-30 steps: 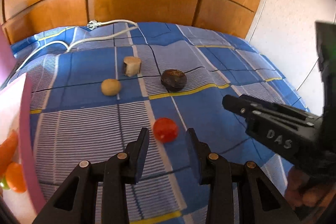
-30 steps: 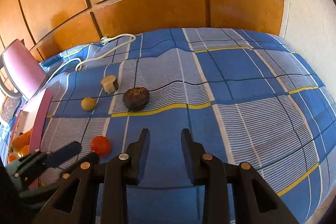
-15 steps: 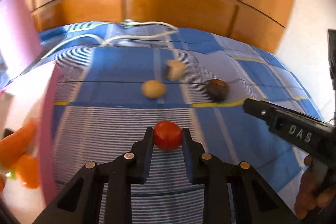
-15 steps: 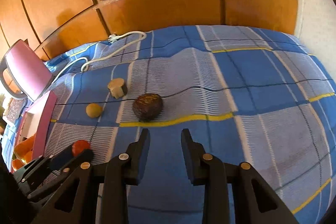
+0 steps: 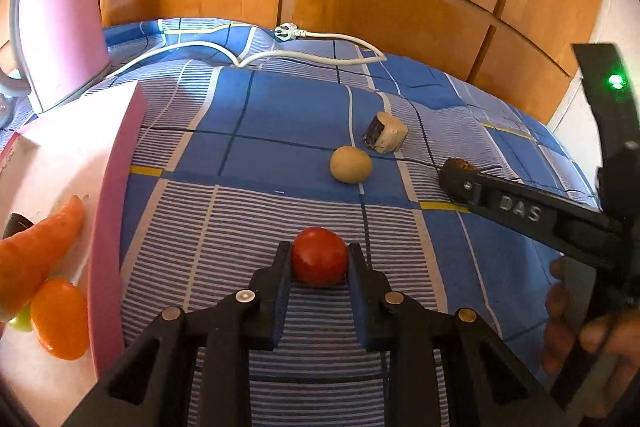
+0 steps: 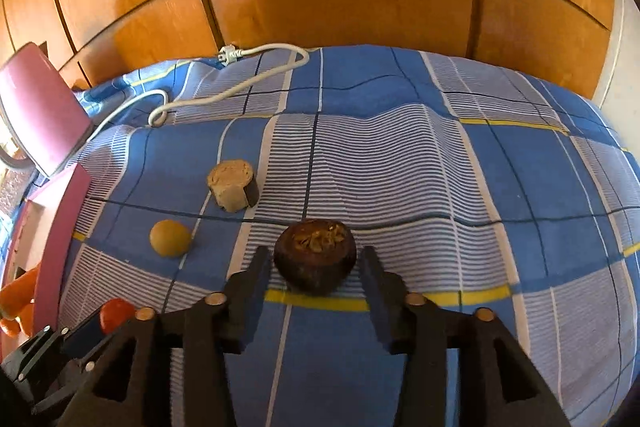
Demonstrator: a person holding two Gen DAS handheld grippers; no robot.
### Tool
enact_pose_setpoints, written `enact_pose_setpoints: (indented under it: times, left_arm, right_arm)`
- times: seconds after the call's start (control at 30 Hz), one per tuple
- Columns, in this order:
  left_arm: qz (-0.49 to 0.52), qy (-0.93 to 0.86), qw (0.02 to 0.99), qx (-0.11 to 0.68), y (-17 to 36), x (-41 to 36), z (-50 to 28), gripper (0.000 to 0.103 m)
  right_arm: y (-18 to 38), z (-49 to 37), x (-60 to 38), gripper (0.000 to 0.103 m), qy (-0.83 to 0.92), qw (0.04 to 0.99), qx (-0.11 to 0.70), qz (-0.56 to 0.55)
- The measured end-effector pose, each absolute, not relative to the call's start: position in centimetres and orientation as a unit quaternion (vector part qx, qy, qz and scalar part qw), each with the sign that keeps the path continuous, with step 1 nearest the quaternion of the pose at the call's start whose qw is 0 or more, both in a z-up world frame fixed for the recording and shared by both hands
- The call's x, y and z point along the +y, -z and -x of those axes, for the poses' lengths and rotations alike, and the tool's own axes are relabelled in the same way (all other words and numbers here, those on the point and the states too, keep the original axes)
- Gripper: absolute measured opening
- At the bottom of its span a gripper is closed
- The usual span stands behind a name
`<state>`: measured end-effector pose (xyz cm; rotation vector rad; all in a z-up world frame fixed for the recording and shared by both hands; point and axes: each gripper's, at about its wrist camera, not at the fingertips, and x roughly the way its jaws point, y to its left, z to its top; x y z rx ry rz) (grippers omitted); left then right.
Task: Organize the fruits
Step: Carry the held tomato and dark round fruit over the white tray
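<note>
Left gripper [image 5: 319, 259] clamps the red tomato [image 5: 319, 255], low centre of frame; pink tray [image 5: 108, 211] lies left. Right gripper [image 6: 316, 263], jaws just opening, straddles the dark brown fruit [image 6: 315, 255] at centre without touching; gaps both sides.

1. Your red tomato [image 5: 319, 255] sits on the blue checked bedspread [image 5: 296, 111], nearest the pink tray [image 5: 114, 187].
2. The round tan fruit [image 5: 351, 164] lies farther from the tray.
3. The beige cut chunk [image 5: 386, 132] lies just beyond it.
4. The dark brown fruit [image 6: 315, 255], rough top up, lies farthest from the tray.
5. A carrot [image 5: 38, 251] and an orange fruit [image 5: 60, 319] lie inside the tray.
</note>
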<state>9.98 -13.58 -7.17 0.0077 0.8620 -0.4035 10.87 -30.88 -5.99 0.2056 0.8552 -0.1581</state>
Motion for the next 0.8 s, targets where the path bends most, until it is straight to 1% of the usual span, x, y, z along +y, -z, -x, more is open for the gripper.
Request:
enact_pose_setpoints:
  times: [0.13,0.17,0.37,0.8]
  left_arm:
    - [-0.004,0.194,0.889,0.414,7.2,-13.6,-10.0,0.027]
    - [-0.005,0.194,0.889,0.414,7.2,-13.6,-10.0,0.027]
    - [-0.008,0.194,0.89,0.413,7.2,-13.6,-10.0,0.027]
    - [-0.023,0.191,0.891,0.412,6.7,-13.2,-8.8,0.026]
  right_arm:
    - [6.4,-11.7,-30.7,0.05,0.083,0.899,0.419,-0.093]
    - [6.4,-11.7,-30.7,0.044,0.085,0.9,0.418,-0.09]
    - [6.5,-11.6,-29.9,0.043,0.087,0.9,0.423,-0.067]
    - [6.6,-5.9,-26.9,0.044,0.06,0.901,0.428,-0.043]
